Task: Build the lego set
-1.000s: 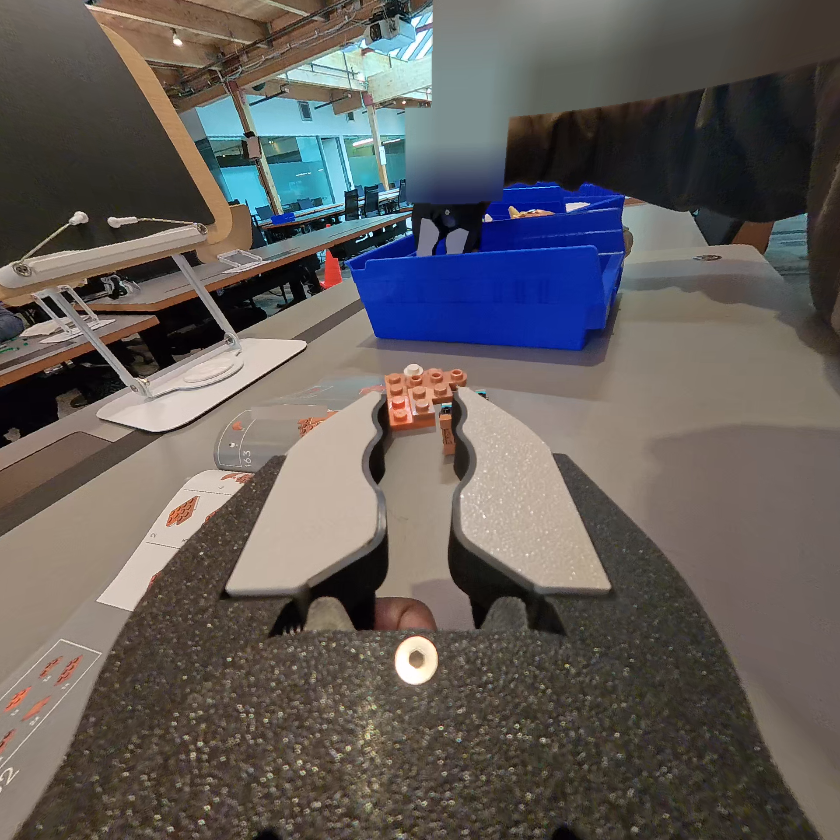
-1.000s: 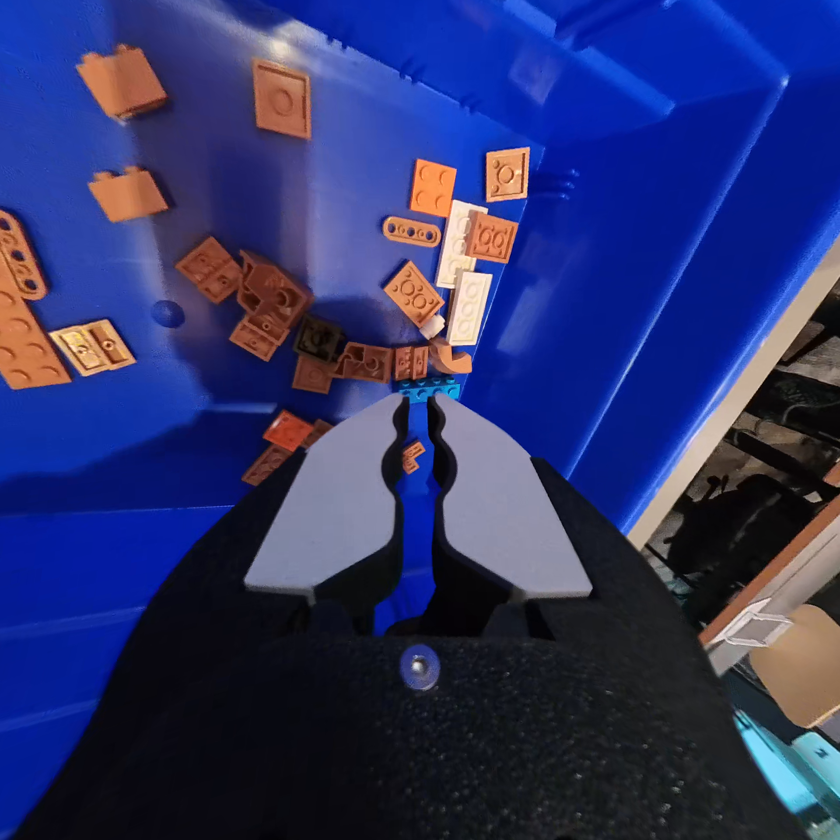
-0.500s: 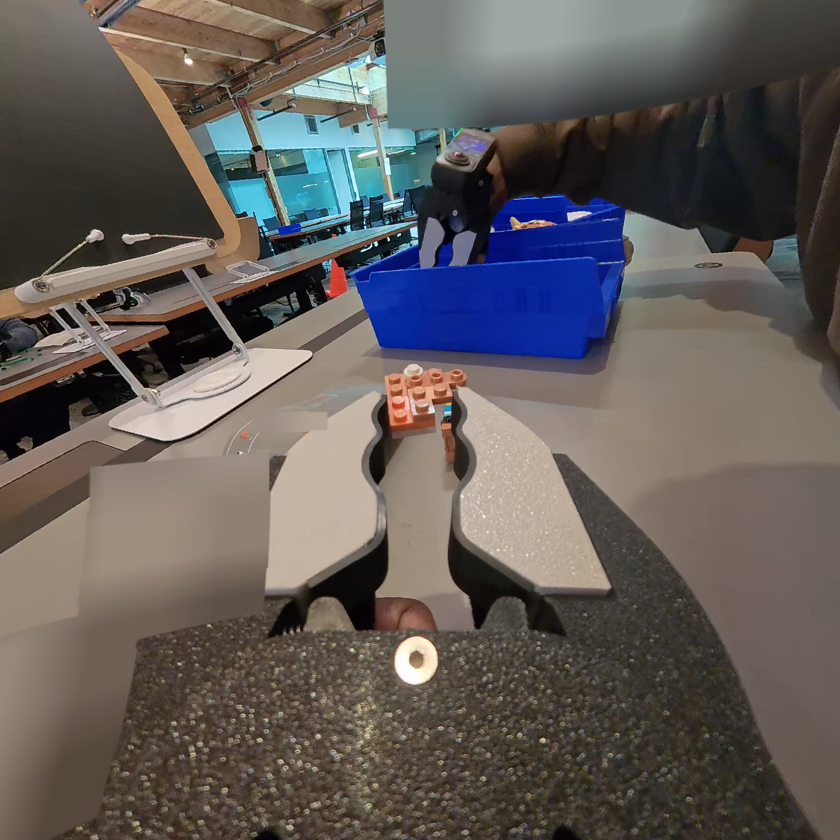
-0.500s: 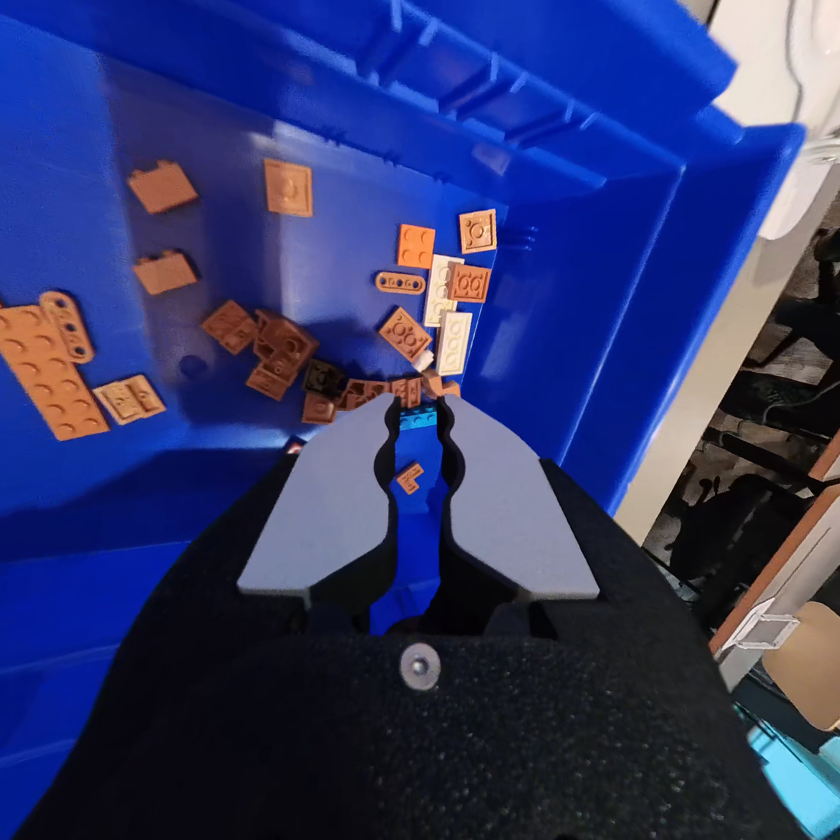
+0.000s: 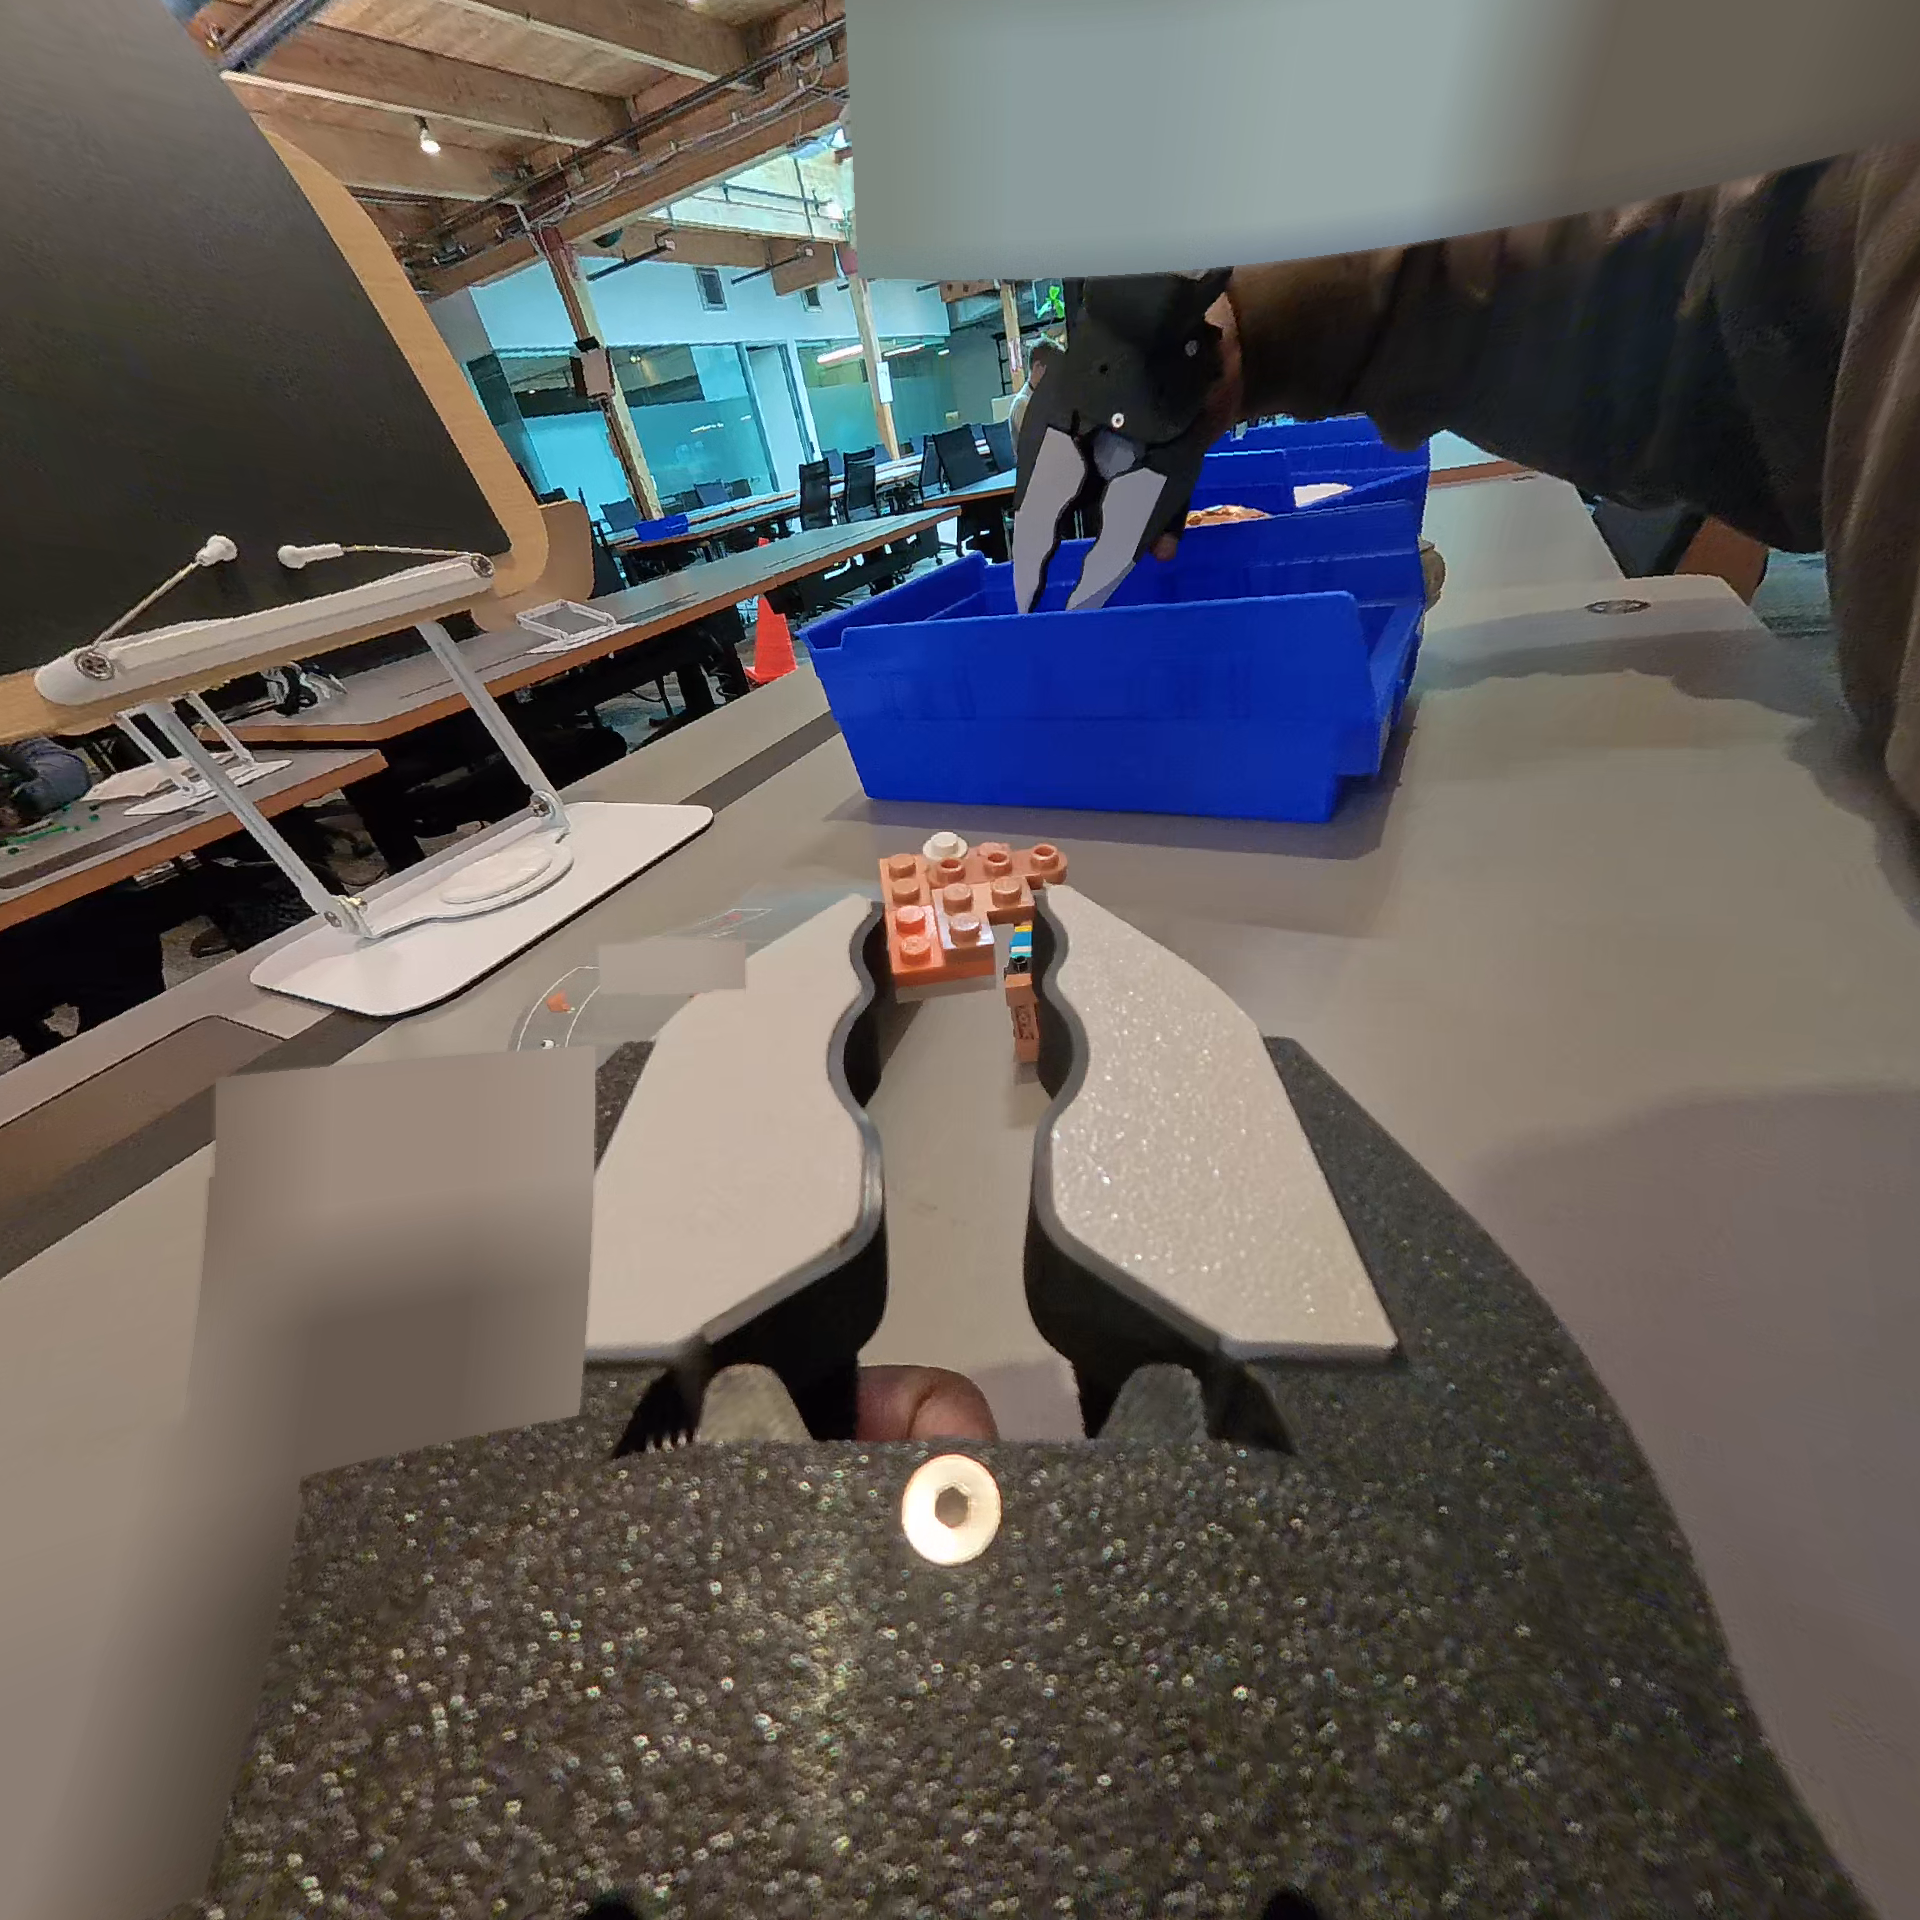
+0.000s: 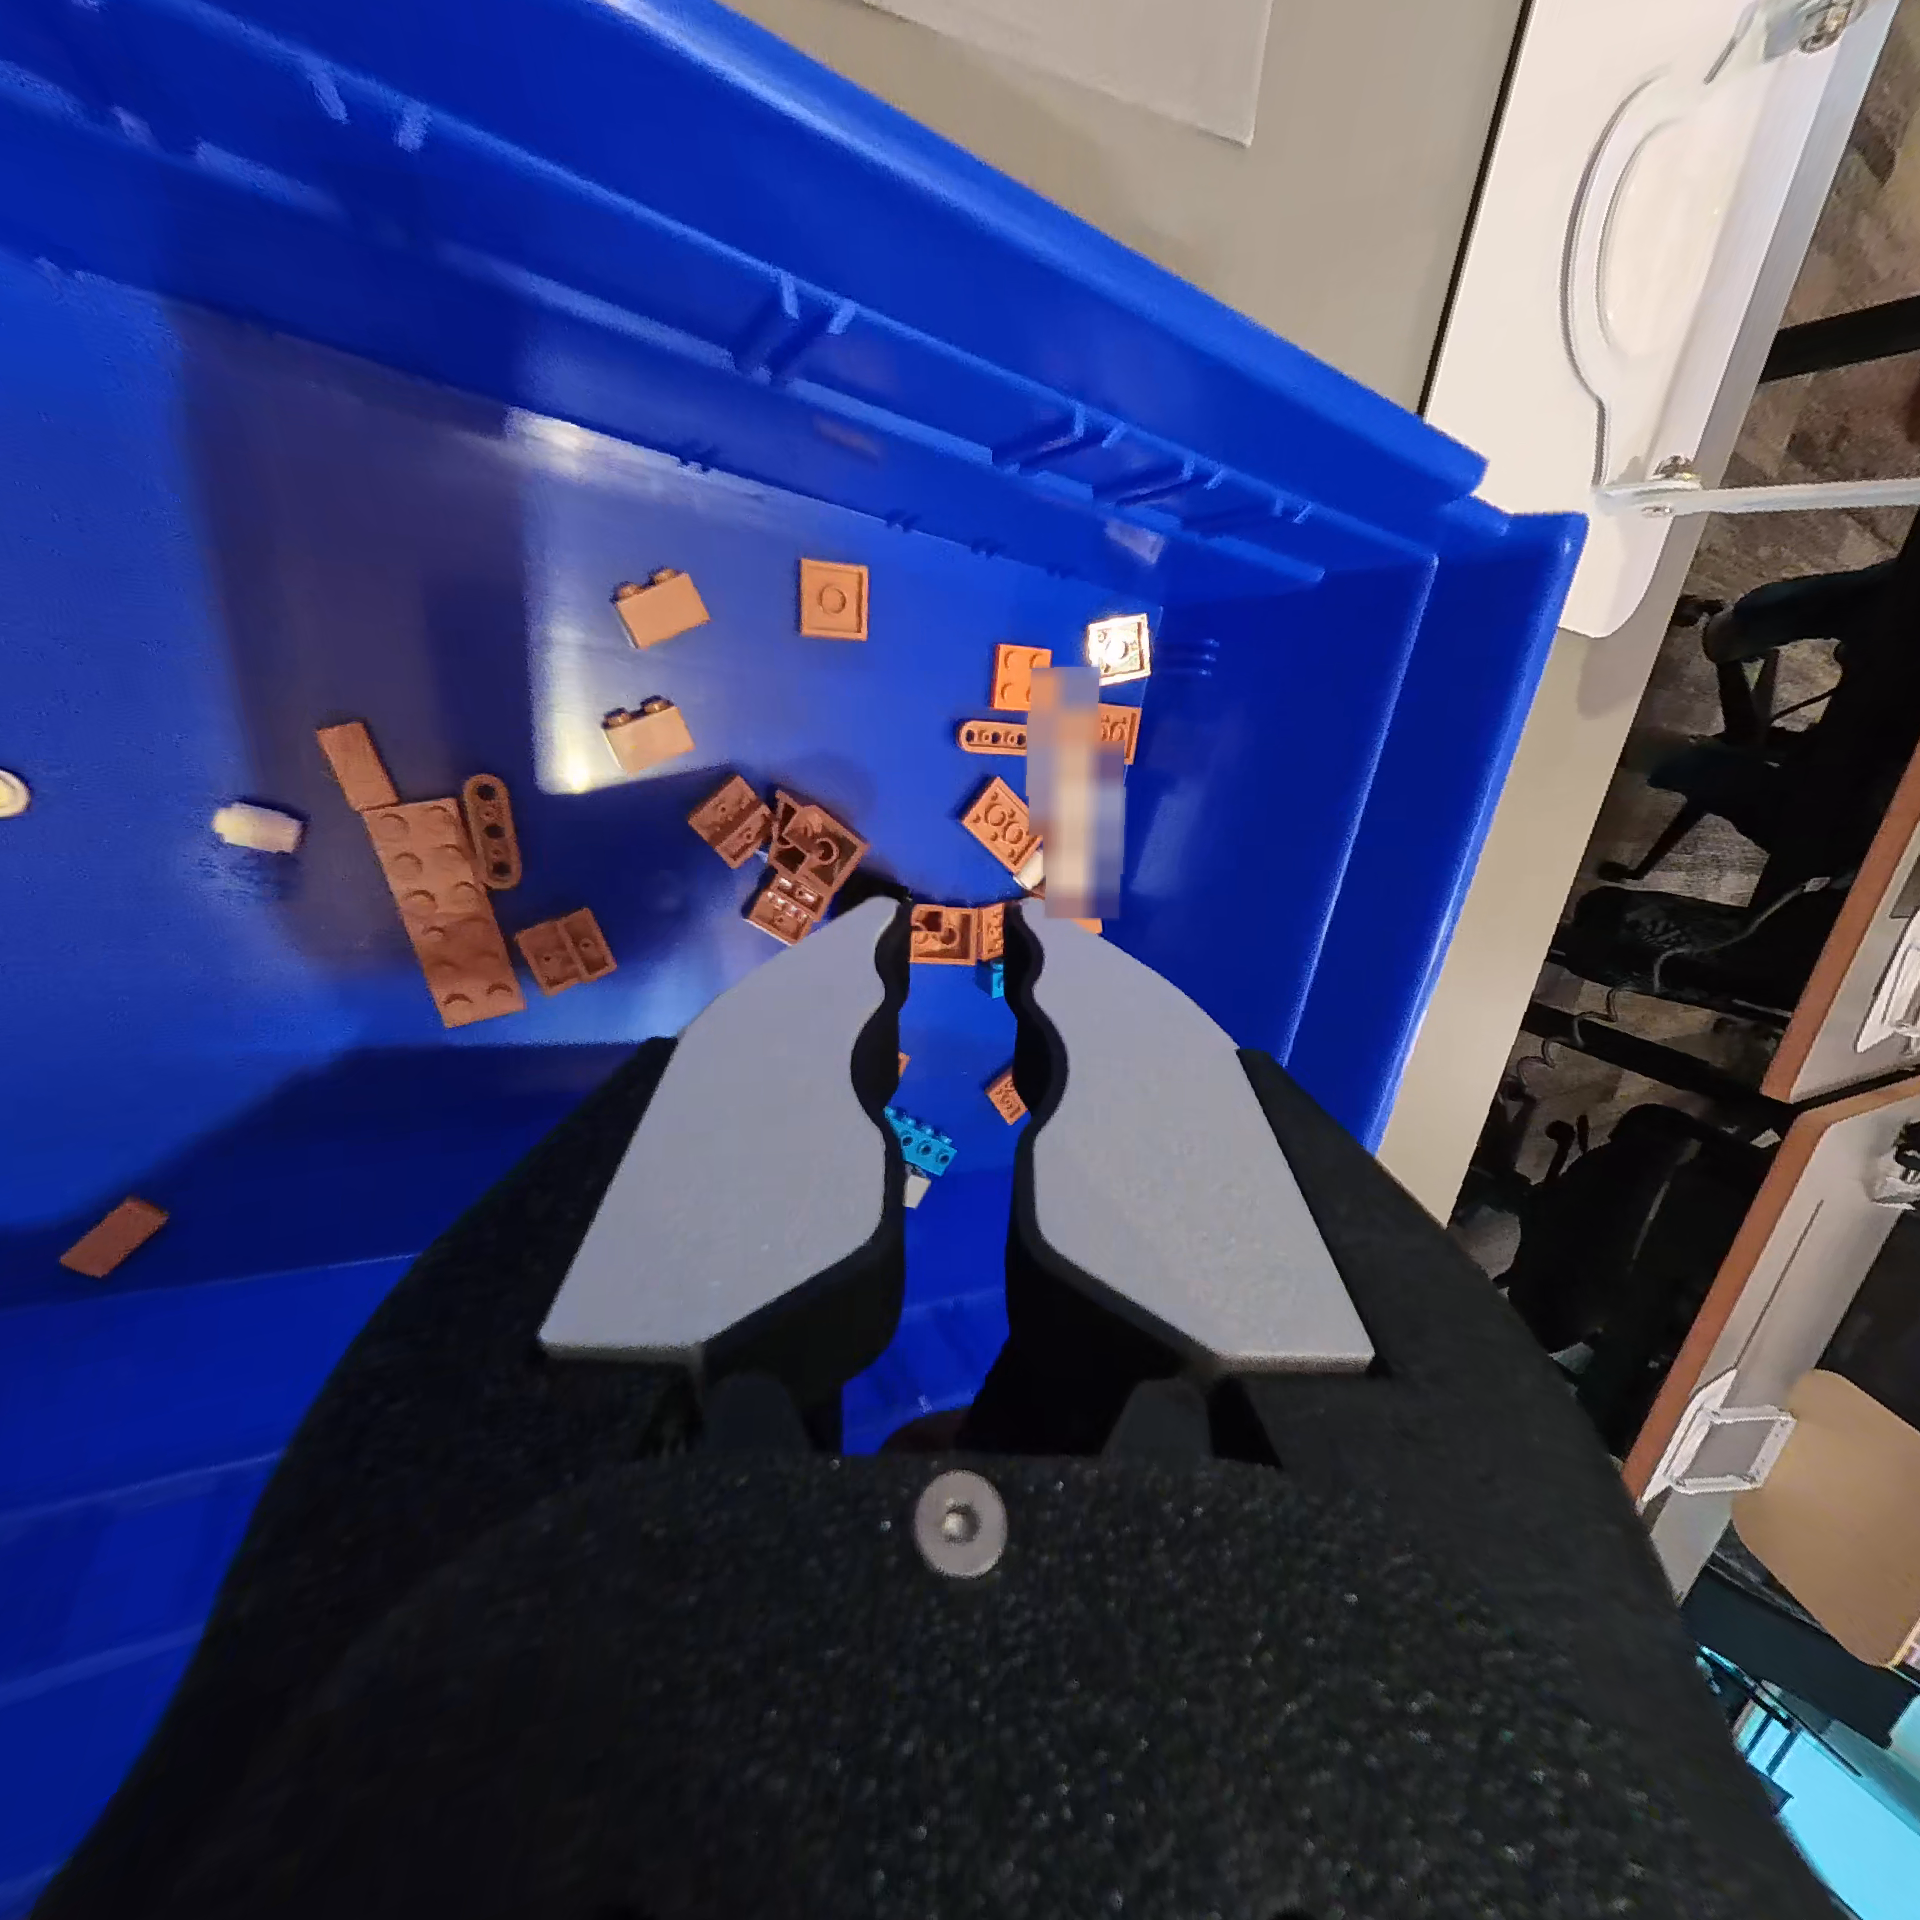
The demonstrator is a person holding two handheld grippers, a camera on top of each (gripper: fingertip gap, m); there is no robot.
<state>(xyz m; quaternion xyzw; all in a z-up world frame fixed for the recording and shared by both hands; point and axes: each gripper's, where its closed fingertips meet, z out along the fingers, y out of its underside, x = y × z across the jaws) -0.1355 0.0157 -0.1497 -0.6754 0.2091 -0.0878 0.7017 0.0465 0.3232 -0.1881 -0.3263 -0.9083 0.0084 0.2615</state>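
A small orange lego assembly (image 5: 971,878) with a white stud sits between the fingertips of my left gripper (image 5: 956,914), which is shut on it just above the grey table (image 5: 1455,1039). My right gripper (image 6: 961,914) is open and empty. It hangs over the blue bin (image 6: 1351,727), which holds several loose orange, tan and white bricks. A long orange plate (image 6: 447,904) and a light blue brick (image 6: 920,1138) lie among them. In the left wrist view the right gripper (image 5: 1055,606) hangs at the bin's rim (image 5: 1101,717).
A white stand (image 5: 488,894) holding a dark screen is on the table at left. More blue bins (image 5: 1340,457) sit behind the first. A person's dark sleeve (image 5: 1558,343) reaches across above the bins. Desks and chairs fill the room behind. There is about 35 cm between the tips of the two grippers. The long orange plate (image 6: 447,904) is about 10 cm from my right fingertips.
My right gripper has risen out of the bin and opened wider; the bricks now look farther away. My left gripper keeps its hold on the assembly and has barely moved.
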